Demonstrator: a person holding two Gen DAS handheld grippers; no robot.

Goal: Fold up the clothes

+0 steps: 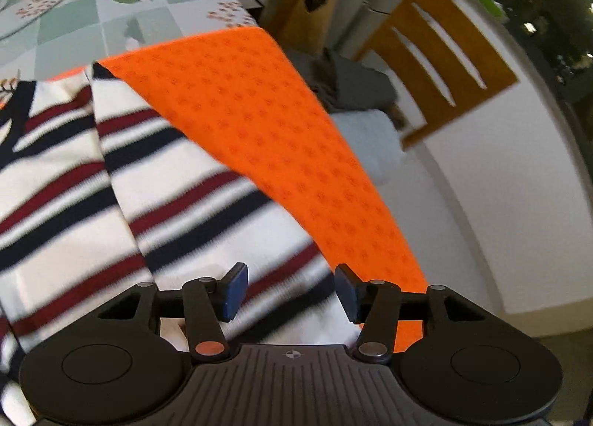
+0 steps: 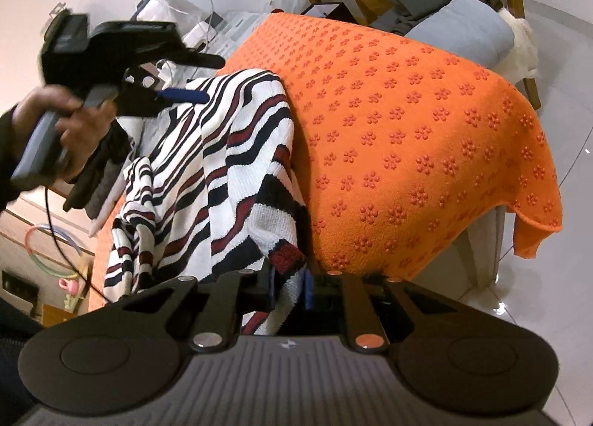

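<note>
A white sweater [image 1: 74,181] with navy and dark red stripes lies rumpled on an orange dotted mat [image 1: 259,122] that covers the table. In the left wrist view my left gripper [image 1: 291,292] hovers over the sweater's edge beside the mat, open, with nothing pinched between its blue pads. In the right wrist view the sweater [image 2: 222,166] drapes over the mat [image 2: 407,137] toward the camera. My right gripper [image 2: 291,290] is shut on the sweater's near hem. A hand holds the left gripper [image 2: 200,77] above the sweater's far end, its jaws apart.
A checked tablecloth [image 1: 111,11] with cables lies beyond the mat. Wooden chairs [image 1: 437,55] stand at the table's right, one carrying grey folded cloth [image 2: 463,29]. Bags and clutter [image 2: 178,11] sit at the far end. The mat's corner hangs off the table's edge [image 2: 533,233] over a white floor.
</note>
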